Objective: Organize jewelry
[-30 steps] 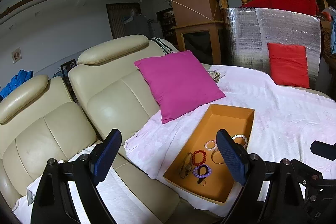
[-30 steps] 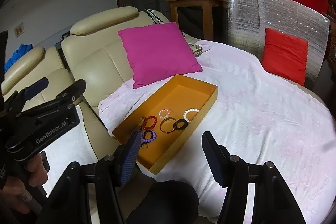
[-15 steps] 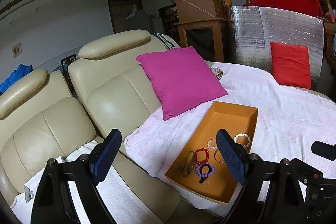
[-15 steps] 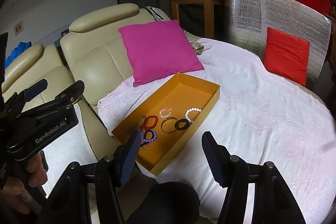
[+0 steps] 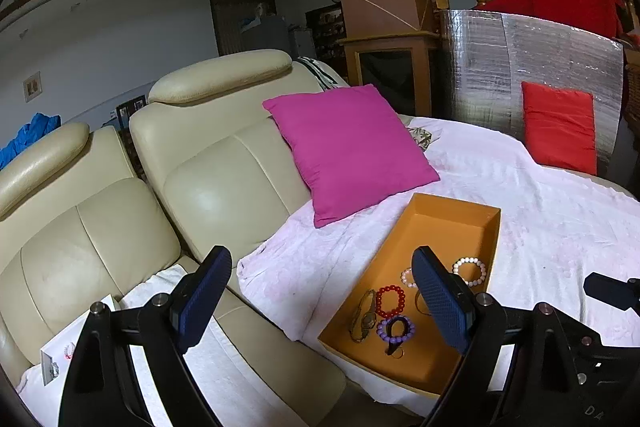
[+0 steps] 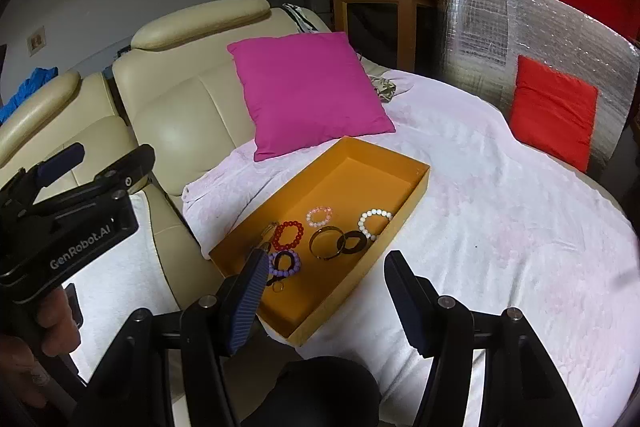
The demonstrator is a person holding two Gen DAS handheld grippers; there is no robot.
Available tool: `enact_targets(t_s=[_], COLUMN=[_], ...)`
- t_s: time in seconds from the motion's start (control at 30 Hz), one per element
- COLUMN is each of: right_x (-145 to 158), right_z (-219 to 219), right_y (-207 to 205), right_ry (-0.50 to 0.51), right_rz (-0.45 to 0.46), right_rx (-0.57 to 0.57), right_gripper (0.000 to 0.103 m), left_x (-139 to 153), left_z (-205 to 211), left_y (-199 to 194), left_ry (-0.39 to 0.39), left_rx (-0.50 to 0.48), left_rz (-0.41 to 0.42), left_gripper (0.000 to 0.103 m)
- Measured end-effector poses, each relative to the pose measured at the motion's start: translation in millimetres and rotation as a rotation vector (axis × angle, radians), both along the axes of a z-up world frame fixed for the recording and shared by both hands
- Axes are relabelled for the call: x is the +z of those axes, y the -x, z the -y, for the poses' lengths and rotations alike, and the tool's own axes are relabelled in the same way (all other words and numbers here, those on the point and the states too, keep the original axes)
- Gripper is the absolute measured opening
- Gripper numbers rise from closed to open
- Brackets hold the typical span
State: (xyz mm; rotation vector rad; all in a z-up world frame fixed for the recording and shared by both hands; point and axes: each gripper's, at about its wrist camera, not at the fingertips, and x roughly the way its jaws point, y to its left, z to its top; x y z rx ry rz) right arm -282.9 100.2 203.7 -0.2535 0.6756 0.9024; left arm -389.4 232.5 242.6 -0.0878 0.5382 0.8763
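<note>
An orange tray (image 6: 416, 183) (image 5: 456, 207) lies on a white sheet. Its near half holds several bracelets: red beads (image 6: 288, 235) (image 5: 390, 301), purple beads (image 6: 285, 263) (image 5: 394, 327), pink beads (image 6: 319, 215), white beads (image 6: 374, 223) (image 5: 469, 271), a gold bangle (image 6: 325, 246), a dark ring (image 6: 352, 242) and a watch (image 5: 363, 315). My right gripper (image 6: 324, 285) is open and empty, above the tray's near edge. My left gripper (image 5: 322, 289) is open and empty, left of the tray.
A magenta pillow (image 6: 308, 91) leans on the cream leather sofa (image 5: 208, 183) behind the tray. A red cushion (image 6: 552, 115) rests against a silver foil panel (image 6: 520, 27) at the right. A white towel and a card (image 5: 68, 351) lie on the left seat.
Both views have drifted slightly, so the tray sits a little further away and lower. Both grippers stay open. The bracelets have not moved.
</note>
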Motion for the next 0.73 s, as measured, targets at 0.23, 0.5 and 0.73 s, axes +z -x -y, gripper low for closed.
enact_targets(t_s=[0.23,0.5,0.73], right_x=[-3,-10,-19], right_z=[-7,-5,66], right_y=[-5,-19,-81], right_ry=[0.005,-0.010,-0.081], right_rz=[-0.001,-0.032,-0.042], right_rx=[0.009,0.008,-0.154], right_gripper=[0.064,0.064,0.064], left_x=[-4,-6,-11], left_z=[-6,-3,50], left_y=[-5,-15,-82], left_ry=[0.000,-0.018,0.039], left_rx=[0.007,0.011,-0.233], left_rz=[-0.014,-0.037,-0.038], left_gripper=[0.092,0.092,0.092])
